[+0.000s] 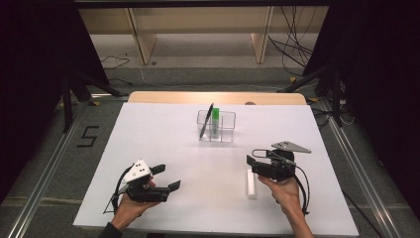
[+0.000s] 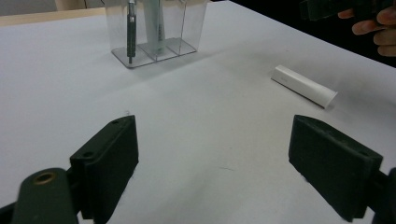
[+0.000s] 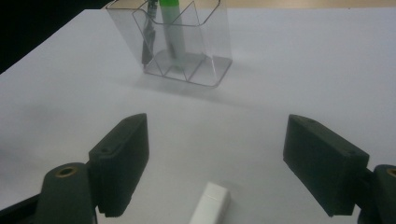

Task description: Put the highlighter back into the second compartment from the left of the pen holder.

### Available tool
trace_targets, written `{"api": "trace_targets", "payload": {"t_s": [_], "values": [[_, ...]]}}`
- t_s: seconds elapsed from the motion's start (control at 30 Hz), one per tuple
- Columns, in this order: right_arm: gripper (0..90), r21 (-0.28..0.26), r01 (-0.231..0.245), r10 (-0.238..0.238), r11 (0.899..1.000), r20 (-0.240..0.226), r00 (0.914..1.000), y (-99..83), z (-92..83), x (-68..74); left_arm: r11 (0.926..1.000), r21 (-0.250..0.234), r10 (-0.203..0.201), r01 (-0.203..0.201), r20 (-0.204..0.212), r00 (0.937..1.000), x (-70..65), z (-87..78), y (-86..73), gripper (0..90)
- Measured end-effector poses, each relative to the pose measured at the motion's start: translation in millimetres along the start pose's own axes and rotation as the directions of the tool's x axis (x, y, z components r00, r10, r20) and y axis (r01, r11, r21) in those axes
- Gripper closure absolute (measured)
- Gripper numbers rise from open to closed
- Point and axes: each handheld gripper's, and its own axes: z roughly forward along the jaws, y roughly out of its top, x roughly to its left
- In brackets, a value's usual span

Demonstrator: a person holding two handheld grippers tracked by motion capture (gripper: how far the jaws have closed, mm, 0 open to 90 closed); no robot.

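R gripper (image 1: 253, 159) open, jaws empty, just above white stick (image 1: 251, 184) at near right. L gripper (image 1: 166, 177) open, empty, near left. Holder (image 1: 217, 125) far centre.

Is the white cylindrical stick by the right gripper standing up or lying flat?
Lying flat. The white cylindrical stick rests lengthwise on the white table, just below the open right gripper, touching neither jaw.
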Motion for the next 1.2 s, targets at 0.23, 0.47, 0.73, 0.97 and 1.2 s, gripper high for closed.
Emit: {"api": "trace_targets", "payload": {"t_s": [0.23, 0.47, 0.73, 0.97, 1.2], "values": [[22.8, 0.019, 0.006, -0.006, 1.000, -0.007, 1.0000, -3.6, -1.1, 5.1, 1.0000, -0.002, -0.003, 0.003, 0.003, 1.0000, -0.9, 1.1, 0.5, 15.7], [21.9, 0.044, 0.023, -0.023, 0.999, -0.008, 0.9997, -8.7, 2.3, 10.6, 1.0000, 0.000, -0.001, 0.001, 0.008, 1.0000, -1.2, 1.8, 0.8, 15.7], [21.4, 0.079, 0.046, -0.045, 0.996, -0.006, 0.9990, -14.7, 4.7, 18.6, 1.0000, -0.004, -0.004, 0.004, 0.011, 0.9999, -0.9, 0.9, 1.1, 15.7], [21.4, 0.097, 0.048, -0.050, 0.994, 0.019, 0.9986, -19.6, 3.4, 19.1, 0.9999, -0.008, -0.010, 0.010, 0.011, 0.9999, -0.6, 0.2, 1.5, 15.6], [21.6, 0.128, 0.069, -0.074, 0.989, 0.039, 0.9965, -29.3, 5.0, 23.5, 0.9999, -0.009, -0.005, 0.005, 0.013, 0.9999, -1.5, 0.8, 1.5, 15.7]]}}
